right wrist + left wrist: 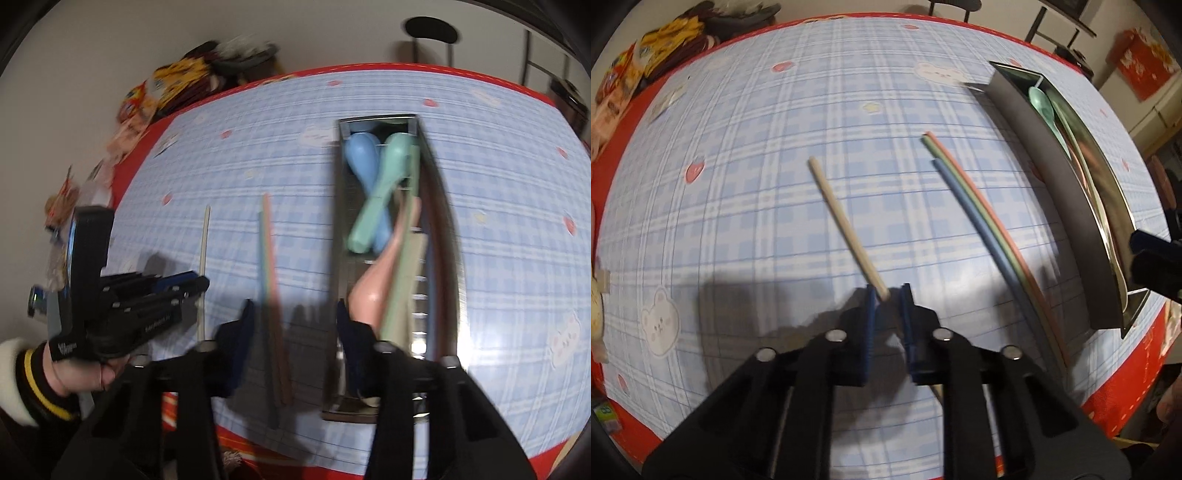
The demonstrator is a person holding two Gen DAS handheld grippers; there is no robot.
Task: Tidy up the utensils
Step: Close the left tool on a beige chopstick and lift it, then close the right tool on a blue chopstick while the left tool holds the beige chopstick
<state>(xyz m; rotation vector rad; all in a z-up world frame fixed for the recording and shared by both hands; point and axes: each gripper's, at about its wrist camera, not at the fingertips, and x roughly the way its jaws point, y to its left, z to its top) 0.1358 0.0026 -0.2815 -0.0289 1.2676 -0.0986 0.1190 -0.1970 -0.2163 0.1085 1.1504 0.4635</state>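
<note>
Blue plaid tablecloth (775, 206) with bear and heart prints and a red border covers the table.

Left gripper (888, 295) points steeply down, its blue-padded fingers (870, 310) drawn nearly together around the near end of a slim cream-coloured chopstick (846, 218); whether the pads actually press it is blurred. That chopstick is thin, straight and pale beige, lying flat and slanting away across the cloth.

Just beside it, apart, lie three matte chopsticks side by side: blue, green and pink (975, 206).

Right gripper (295, 321) has dark fingers (245, 325) standing apart with nothing between the pads; the ends of the coloured chopsticks lie under the gap.

Farther right sits a long rectangular stainless-steel tray (337, 236). Inside it, a light blue plastic spoon (360, 155) and a mint green plastic spoon (388, 173) cross each other, with a pink plastic spoon (373, 280) nearer.
</note>
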